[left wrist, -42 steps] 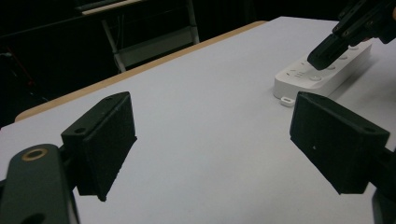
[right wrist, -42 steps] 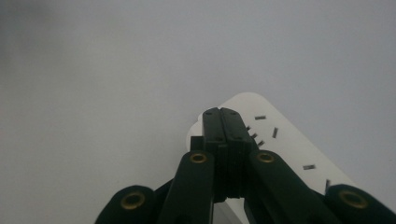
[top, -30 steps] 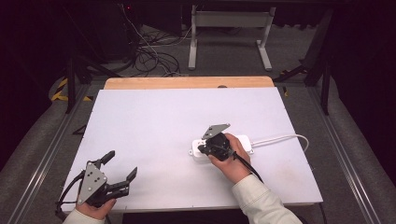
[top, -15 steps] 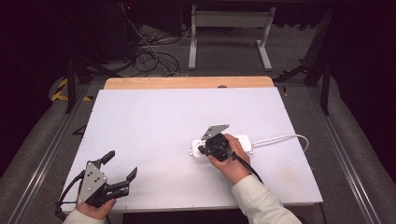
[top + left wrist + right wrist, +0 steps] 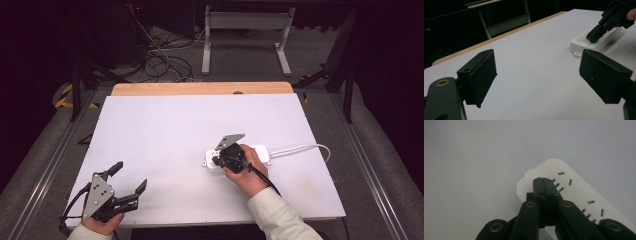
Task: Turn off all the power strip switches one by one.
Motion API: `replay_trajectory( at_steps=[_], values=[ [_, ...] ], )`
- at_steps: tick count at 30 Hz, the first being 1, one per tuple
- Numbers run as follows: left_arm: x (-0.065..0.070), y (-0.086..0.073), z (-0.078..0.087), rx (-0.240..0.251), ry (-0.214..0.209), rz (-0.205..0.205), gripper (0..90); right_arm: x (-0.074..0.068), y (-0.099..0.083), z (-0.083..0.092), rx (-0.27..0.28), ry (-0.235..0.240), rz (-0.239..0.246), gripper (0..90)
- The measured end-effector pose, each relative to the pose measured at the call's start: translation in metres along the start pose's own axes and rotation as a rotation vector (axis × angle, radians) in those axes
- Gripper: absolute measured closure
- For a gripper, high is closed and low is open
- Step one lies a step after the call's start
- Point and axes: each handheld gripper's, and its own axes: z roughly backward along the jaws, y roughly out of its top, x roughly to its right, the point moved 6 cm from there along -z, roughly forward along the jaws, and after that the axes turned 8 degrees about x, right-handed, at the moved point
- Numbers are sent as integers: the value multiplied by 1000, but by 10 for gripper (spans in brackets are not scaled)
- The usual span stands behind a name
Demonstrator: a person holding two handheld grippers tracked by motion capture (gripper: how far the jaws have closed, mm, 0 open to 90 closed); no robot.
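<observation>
**Closed right gripper parked on the power strip, left one wide open**

So the biggest thing in the shot was the white table (image 5: 165, 140), a plain sheet on top with a strip of wood edge showing along the far side. Beyond it, on the floor, there was a tangle of cables (image 5: 165, 65) and a grey metal stand (image 5: 245, 35).

Next down in size, the white power strip (image 5: 257, 152) lay flat on the right half of the table, roughly mid-depth, with its white cord (image 5: 300, 148) running off toward the right edge. In the right gripper view you could see its slot-shaped sockets pretty clearly.

The right gripper (image 5: 218, 160) was over the left end of that strip, jaws pressed fully together with nothing pinched between them. The closed tips pointed down onto the strip's top face near the end sockets; from the left gripper view (image 5: 592, 37) it looked like they were touching it, though I couldn't say for sure.

The left gripper (image 5: 128, 181) sat near the front left corner of the table, well apart from the strip. Its jaws were spread wide, nothing between them, just bare tabletop.
</observation>
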Motion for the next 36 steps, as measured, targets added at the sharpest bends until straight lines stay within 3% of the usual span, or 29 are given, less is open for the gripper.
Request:
replay_trajectory(
  at_steps=[8,11,13,17,27,36],
  values=[
    [1,0,0,1,-2,-1,148,-1,0,0,-12,-6,20,900],
    [0,0,0,1,-1,-1,148,0,0,0,-7,-4,-5,900],
    [0,0,0,3,0,0,148,2,-1,1,-16,-41,7,900],
    [0,0,-1,3,-2,-5,148,5,-2,1,4,-9,-35,900],
    [0,0,-1,1,0,-2,148,2,-2,2,-7,-26,7,900],
    [0,0,-1,-4,0,-5,148,2,-2,2,-10,-22,11,900]
  ],
)
